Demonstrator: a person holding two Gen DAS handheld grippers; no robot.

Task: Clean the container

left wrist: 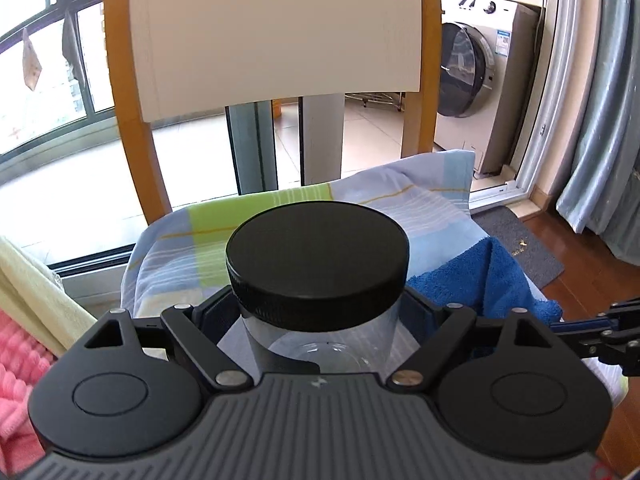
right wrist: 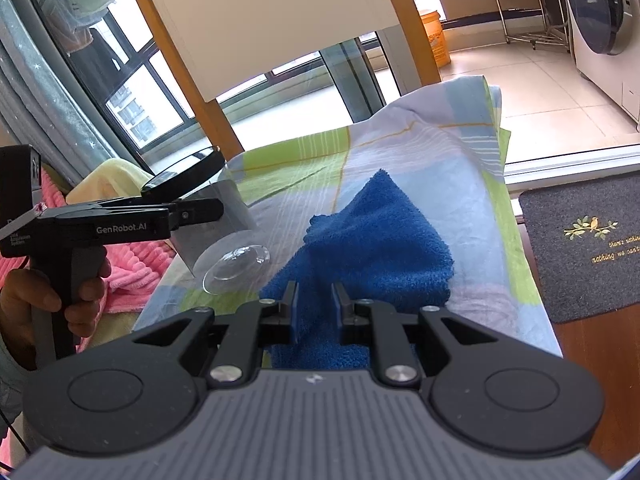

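A clear jar [left wrist: 320, 340] with a black screw lid [left wrist: 318, 256] sits between the fingers of my left gripper [left wrist: 320, 312], which is shut on its body just below the lid. In the right wrist view the jar [right wrist: 228, 240] is tilted, with its round base turned toward the camera and my left gripper [right wrist: 200, 208] around it, held by a hand [right wrist: 80, 288]. A blue terry cloth [right wrist: 380, 240] lies bunched on the sheet to the right of the jar. My right gripper [right wrist: 317, 300] is nearly closed, with a fold of the cloth's near edge between its fingers.
A striped pastel sheet [right wrist: 440, 152] covers the work surface in front of a wooden chair back [left wrist: 280, 32]. Pink and yellow towels [right wrist: 132, 264] lie to the left. A washing machine [left wrist: 480, 88] and a grey doormat [right wrist: 580, 240] are on the right.
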